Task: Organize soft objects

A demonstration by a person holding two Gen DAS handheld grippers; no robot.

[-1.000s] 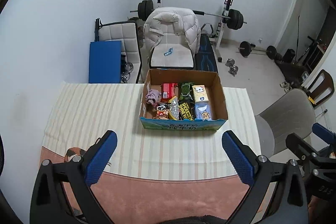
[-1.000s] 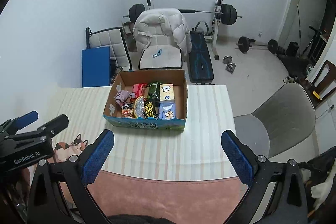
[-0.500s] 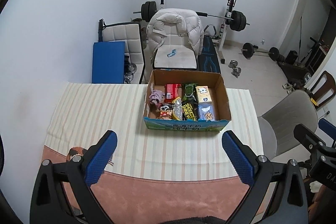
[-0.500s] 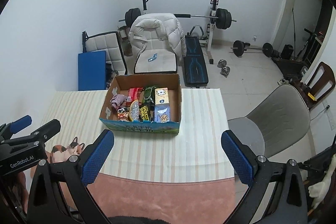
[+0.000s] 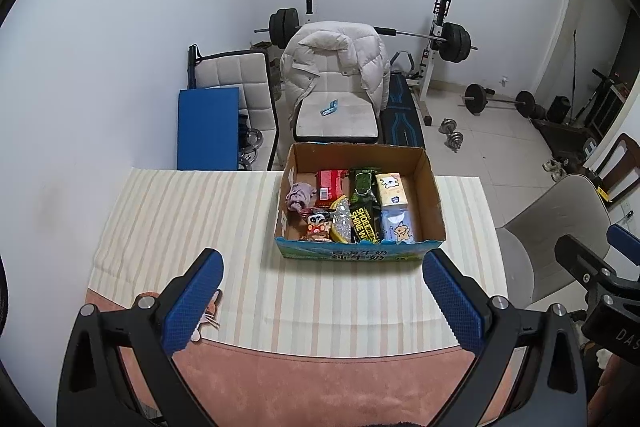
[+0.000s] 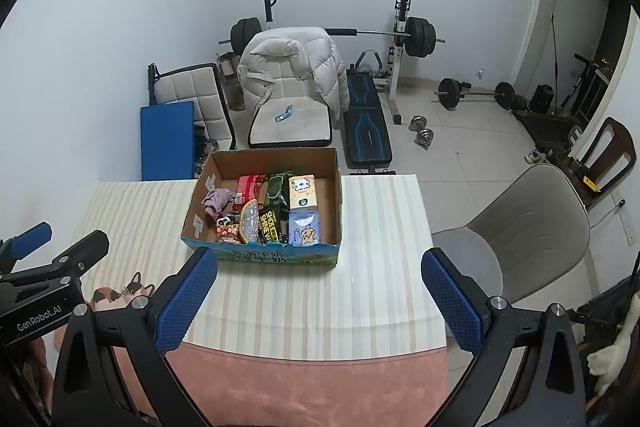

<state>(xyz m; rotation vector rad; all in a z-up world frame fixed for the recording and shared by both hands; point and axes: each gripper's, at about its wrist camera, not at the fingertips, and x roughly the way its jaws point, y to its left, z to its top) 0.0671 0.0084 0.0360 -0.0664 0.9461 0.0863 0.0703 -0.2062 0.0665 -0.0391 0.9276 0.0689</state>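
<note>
left hand-held gripper (image 5: 322, 269): agape; right hand-held gripper (image 6: 319, 269): agape; box (image 5: 362, 254): mid-cloth

Cat picture (image 6: 120, 295) on the near-left tabletop sits half hidden behind the left fingers (image 5: 192, 301). The box's (image 5: 360, 255) near wall covers the lower ends of the packets (image 5: 362, 219) inside. Print on the yellow carton (image 6: 303, 191) is too small to read.

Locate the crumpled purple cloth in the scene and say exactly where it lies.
In both wrist views the purple cloth lies inside the cardboard box, at its left side, beside the red packet and behind the cartoon snack packs.
</note>
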